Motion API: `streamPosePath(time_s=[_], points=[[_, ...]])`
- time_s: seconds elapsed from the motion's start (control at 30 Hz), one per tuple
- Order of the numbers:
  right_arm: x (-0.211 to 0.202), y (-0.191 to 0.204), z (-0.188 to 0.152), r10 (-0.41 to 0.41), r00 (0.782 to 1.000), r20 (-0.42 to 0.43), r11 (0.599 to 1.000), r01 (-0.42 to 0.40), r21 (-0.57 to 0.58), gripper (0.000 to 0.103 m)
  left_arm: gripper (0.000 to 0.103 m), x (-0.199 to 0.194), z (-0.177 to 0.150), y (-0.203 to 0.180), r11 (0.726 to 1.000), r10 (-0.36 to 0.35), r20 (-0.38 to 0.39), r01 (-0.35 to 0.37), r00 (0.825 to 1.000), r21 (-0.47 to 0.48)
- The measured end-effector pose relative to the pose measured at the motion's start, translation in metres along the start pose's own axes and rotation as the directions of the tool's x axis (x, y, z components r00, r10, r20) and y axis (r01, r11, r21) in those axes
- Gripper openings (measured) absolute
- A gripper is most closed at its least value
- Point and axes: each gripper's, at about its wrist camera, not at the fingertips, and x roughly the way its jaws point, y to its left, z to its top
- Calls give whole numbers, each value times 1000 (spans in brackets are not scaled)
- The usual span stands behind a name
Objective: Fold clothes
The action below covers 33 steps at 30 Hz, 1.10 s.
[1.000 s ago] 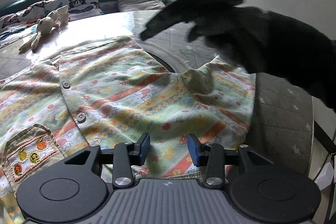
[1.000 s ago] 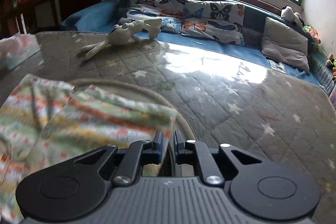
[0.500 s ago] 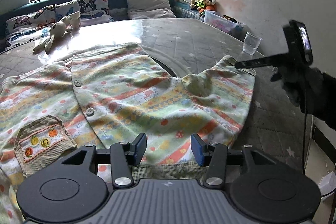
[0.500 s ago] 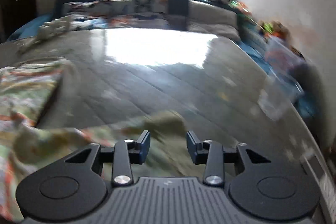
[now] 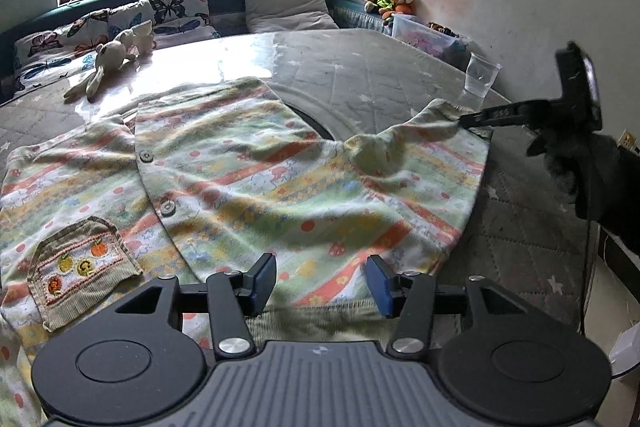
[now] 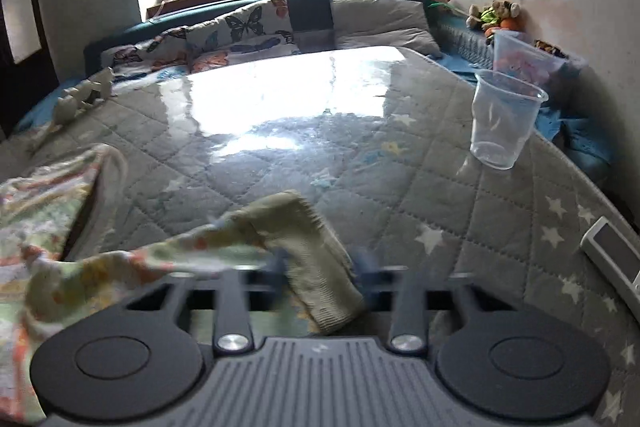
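On the quilted worktop a striped child's shirt lay spread, its corduroy pocket near the left tool, which hovered over the hem with its blue pads wide apart. At the far sleeve, the right tool straddled the ribbed cuff, though blur hid whether it gripped. A clear plastic cup stood well apart
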Motion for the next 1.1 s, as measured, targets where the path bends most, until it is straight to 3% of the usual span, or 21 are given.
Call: streamPosePath(time_s=[0.1, 0.23, 0.33, 0.57, 0.7, 0.83, 0.97, 1.1], points=[[-10, 5, 0, -59, 998, 30, 998, 60, -17, 7, 55, 1, -3, 0, 1000, -8, -7, 8, 1000, 6], [-2, 6, -7, -100, 995, 5, 995, 100, -17, 9, 56, 0, -8, 1, 1000, -14, -6, 14, 1000, 4], [-9, 9, -5, -132, 990, 41, 990, 133, -35, 22, 58, -7, -9, 2, 1000, -15, 6, 15, 1000, -5], [-17, 36, -7, -20, 999, 49, 996, 25, -85, 27, 58, -37, -18, 21, 993, 73, 72, -65, 995, -103], [-11, 53, -13, 14, 999, 33, 993, -10, -120, 32, 58, -62, -33, 48, 967, 166, 87, -145, 982, -208], [-6, 59, -21, 13, 999, 46, 993, -8, -115, 34, 57, -86, -47, 79, 921, 309, 77, -278, 948, -273], [-8, 58, -22, 4, 998, 55, 995, 2, -101, 41, 57, -107, -61, 111, 852, 454, 55, -415, 889, -319], [-8, 56, -22, -4, 998, 61, 995, 9, -95, 44, 57, -106, -70, 132, 815, 521, 12, -494, 853, -302]])
